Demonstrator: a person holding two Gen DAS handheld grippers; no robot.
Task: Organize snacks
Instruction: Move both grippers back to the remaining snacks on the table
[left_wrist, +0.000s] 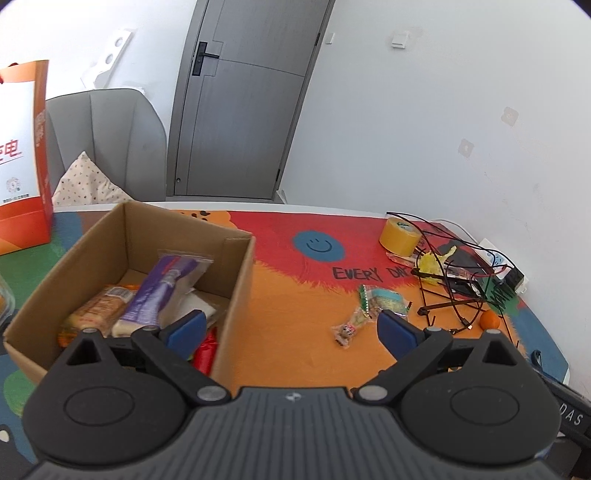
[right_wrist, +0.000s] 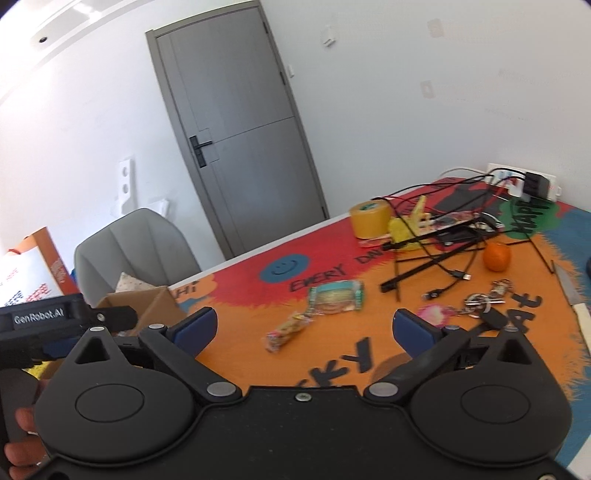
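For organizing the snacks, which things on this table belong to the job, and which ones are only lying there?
Belongs to the job:
- box with snacks already inside
- green snack pack on the mat
- small candy pack beside it
- left tool and right tool, both open

Just lying about:
- tape roll
- cables
- orange
- keys
- paper bag

Two wrapped snacks (right_wrist: 317, 314) lie beside open cardboard box (left_wrist: 236, 288).

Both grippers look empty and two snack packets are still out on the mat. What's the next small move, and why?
Probably lower the open right gripper onto the small candy packet lying just ahead between its fingers. It and the teal packet still lie outside the cardboard box.
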